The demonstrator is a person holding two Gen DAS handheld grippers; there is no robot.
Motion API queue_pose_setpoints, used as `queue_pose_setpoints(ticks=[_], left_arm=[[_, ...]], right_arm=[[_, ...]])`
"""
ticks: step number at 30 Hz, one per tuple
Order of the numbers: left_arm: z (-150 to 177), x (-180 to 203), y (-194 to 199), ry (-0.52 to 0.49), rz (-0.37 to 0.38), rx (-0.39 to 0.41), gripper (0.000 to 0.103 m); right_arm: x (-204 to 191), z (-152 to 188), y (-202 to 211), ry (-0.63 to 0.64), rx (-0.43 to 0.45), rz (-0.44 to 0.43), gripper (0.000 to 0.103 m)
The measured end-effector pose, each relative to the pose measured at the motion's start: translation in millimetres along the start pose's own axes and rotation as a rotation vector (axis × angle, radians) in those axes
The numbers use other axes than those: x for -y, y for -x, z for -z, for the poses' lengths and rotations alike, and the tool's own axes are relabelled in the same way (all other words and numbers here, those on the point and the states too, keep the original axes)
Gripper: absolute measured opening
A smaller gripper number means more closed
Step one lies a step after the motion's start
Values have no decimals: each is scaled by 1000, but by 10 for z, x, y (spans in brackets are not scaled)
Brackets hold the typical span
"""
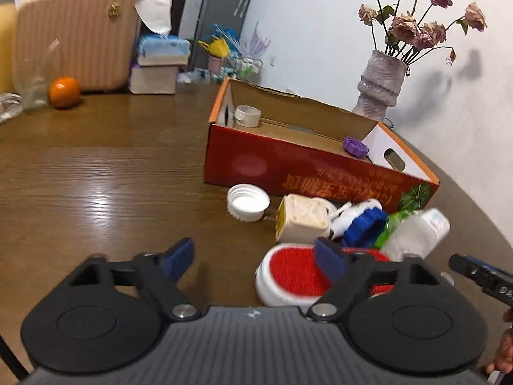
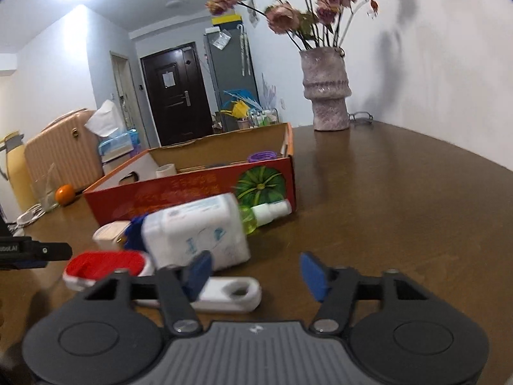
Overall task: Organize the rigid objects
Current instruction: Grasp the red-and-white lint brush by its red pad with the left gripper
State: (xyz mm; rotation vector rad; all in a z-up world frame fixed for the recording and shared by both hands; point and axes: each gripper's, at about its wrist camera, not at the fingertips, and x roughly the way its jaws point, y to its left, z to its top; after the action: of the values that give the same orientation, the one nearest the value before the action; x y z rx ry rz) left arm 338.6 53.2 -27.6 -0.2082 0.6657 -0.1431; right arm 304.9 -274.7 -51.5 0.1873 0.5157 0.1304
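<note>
Both sets of fingers spread wide, gripping nothing: left gripper (image 1: 255, 258) low over the bench (image 1: 96, 166), right gripper (image 2: 255, 272) likewise. Nearest, a red-topped brush (image 1: 288, 276) partly under the left gripper's right finger; its white handle (image 2: 231, 292) under the right gripper's left finger. Probably a pick from the pile next; best to straddle one item squarely, close on flat sides, lift clear before swinging to the box (image 1: 304, 173). Beyond, touching in a heap: white cap (image 1: 248, 202), cream block (image 1: 303, 218), blue part (image 1: 365, 224), white packet (image 2: 195, 234), green bottle (image 2: 256, 216). In the box, a tape roll (image 1: 247, 115) and purple cap (image 1: 355, 146). Packet blurred, print unreadable; blue part's shape unclear; box floor mostly hidden by its wall.
</note>
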Motion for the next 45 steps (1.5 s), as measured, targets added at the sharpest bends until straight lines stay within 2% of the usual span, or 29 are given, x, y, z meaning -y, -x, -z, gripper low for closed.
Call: queue_pose_setpoints(ticks=[1, 5, 8, 11, 16, 22, 28, 30, 33, 34, 35, 39, 42, 45], left_arm=[[-9, -20, -47, 6, 19, -11, 75], [41, -106, -180, 65, 99, -52, 74], [68, -94, -168, 55, 127, -51, 71], [77, -48, -169, 33, 146, -55, 69], [73, -35, -174, 37, 155, -56, 67], [84, -17, -154, 29, 200, -63, 54], [113, -8, -143, 31, 220, -51, 54], [126, -49, -162, 60, 244, -60, 54], [152, -83, -154, 86, 268, -63, 53], [165, -64, -129, 77, 264, -56, 53], [186, -28, -76, 62, 255, -41, 53], [313, 71, 300, 66, 230, 53, 52], [402, 52, 572, 120, 244, 78, 48], [465, 122, 903, 99, 242, 137, 47]], right_arm=[[34, -30, -71, -7, -18, 5, 42], [83, -52, -230, 9, -92, -27, 41], [97, -74, -203, 34, -120, -68, 40], [98, -67, -201, 57, -147, -73, 39], [141, -80, -133, 42, -160, -67, 39], [179, -46, -24, 25, -195, -91, 37], [161, -19, -25, 12, -202, -78, 33], [189, -9, -43, -19, -193, -77, 32], [211, 27, -49, -61, -167, -70, 26], [215, 36, -48, -79, -164, -83, 16], [218, 39, -40, -103, -165, -101, 15], [46, 50, 140, -45, -148, -52, 15], [30, 36, 384, -61, -109, -70, 15], [0, 7, 657, -64, -64, -85, 15]])
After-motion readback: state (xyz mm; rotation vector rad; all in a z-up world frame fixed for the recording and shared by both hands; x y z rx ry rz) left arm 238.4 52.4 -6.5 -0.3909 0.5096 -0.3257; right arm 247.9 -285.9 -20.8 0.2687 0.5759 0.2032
